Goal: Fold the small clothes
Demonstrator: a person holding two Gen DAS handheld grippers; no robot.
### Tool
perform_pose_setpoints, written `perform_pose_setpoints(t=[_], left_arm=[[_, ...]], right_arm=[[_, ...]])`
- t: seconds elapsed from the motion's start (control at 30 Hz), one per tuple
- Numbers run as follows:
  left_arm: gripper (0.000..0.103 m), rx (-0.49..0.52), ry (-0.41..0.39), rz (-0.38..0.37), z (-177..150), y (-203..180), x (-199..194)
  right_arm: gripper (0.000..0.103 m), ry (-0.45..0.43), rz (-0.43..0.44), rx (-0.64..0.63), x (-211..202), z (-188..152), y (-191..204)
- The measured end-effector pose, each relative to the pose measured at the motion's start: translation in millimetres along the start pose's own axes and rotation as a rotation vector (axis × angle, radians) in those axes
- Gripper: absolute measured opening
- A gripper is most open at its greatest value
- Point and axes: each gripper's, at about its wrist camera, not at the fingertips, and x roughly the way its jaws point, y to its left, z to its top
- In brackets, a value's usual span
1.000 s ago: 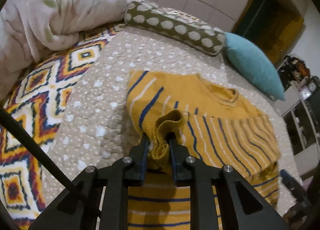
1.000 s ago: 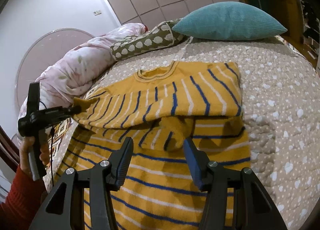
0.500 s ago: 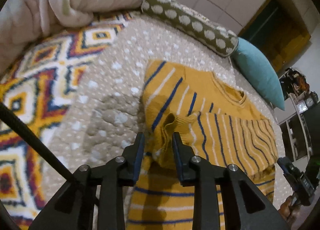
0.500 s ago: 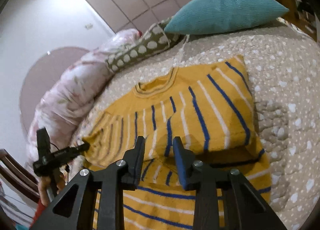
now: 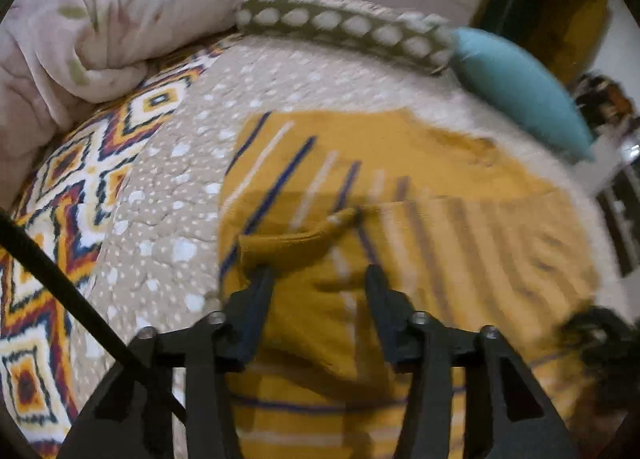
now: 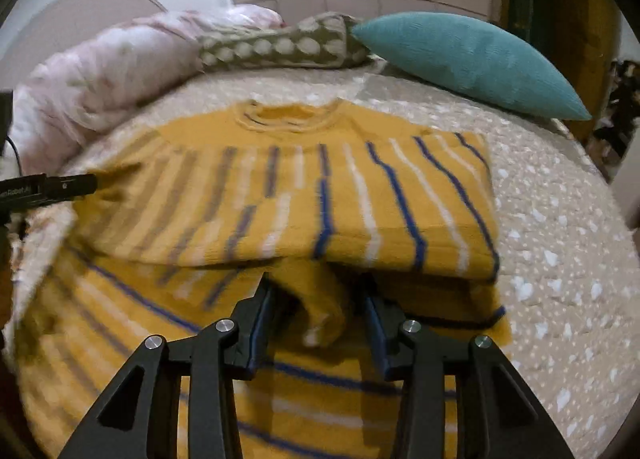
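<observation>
A yellow striped sweater (image 6: 320,195) is laid flat on the bed's dotted quilt (image 6: 560,219), with both sleeves folded across its chest. The left claw (image 5: 318,275) is held apart above the left sleeve's cuff (image 5: 296,243), nothing gripped. The right claw (image 6: 318,291) is likewise spread wide, with a loose fold of knit seen between its fingers, unclamped.

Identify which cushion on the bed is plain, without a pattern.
The teal cushion: it is one solid colour, while the long olive cushion beside it is covered in white spots.
</observation>
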Motion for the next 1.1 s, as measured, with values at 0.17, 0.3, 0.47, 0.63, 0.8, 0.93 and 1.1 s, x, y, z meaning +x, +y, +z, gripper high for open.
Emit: perform_pose_setpoints(t=[0.17,0.3,0.47,0.63,0.8,0.93,1.1], left_arm=[[0.038,0.096,-0.032,0.041,-10,-11,-2],[0.039,0.136,-0.062,0.076,-15,-19,1],[0.042,0.124,-0.086,0.061,-18,-17,0],[0.043,0.137,-0.089,0.059,-17,-18,0],[0.056,0.029,-0.101,0.171,-6,28,-17],[0.057,-0.151,-0.101,0.204,4,102,-29],[0.059,-0.164,-0.128,0.127,0,113,-47]], right_arm=[[0.037,-0.028,0.136,0.481,-2,-15,-95],[0.037,-0.085,0.189,0.689,-17,-39,-127],[0.043,-0.194,0.1,0.657,-57,-44,-122],[0.043,-0.169,0.252,0.388,-56,-17,-75],[0.041,-0.035,0.287,0.422,-10,-16,-74],[0.043,-0.089,0.266,0.525,-18,-29,-106],[0.043,-0.145,0.154,0.487,-46,-36,-122]])
